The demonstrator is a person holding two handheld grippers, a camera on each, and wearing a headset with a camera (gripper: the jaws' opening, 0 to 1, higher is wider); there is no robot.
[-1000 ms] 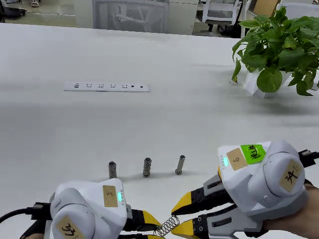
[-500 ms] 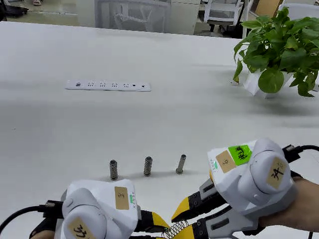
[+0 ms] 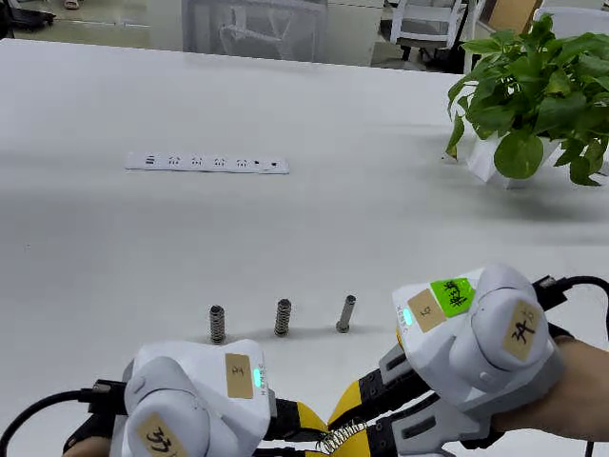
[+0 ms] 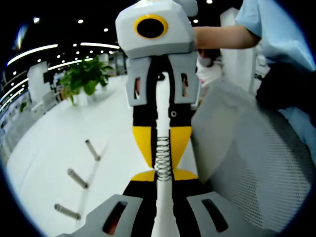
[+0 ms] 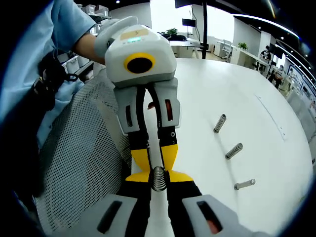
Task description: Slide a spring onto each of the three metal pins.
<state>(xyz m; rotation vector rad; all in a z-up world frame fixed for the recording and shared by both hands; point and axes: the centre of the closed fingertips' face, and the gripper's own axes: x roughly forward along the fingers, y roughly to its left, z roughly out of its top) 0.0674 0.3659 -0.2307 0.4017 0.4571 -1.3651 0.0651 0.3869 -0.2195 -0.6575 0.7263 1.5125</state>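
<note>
Spring point(image 3: 337, 438) sits low at the near edge of the table point(image 3: 400, 219), bridged between two grippers that meet tip to tip. The left gripper point(image 3: 310, 425) is clenched on one end and the right gripper point(image 3: 352, 427) on the other. Beyond it the pins stand in a row. The left pin point(image 3: 217, 324) and middle pin point(image 3: 283, 317) already wear coils, while the right pin point(image 3: 344, 313) is bare and well apart from the held spring.

This looks like a handover. It should go best if one gripper lets go only once the other grips near one end, leaving the far end's bore open. That gripper can then line the coil's axis up with the bare pin before lowering it.

Both grippers lie nearly level, pointing inward at each other, the right one a little higher.
</note>
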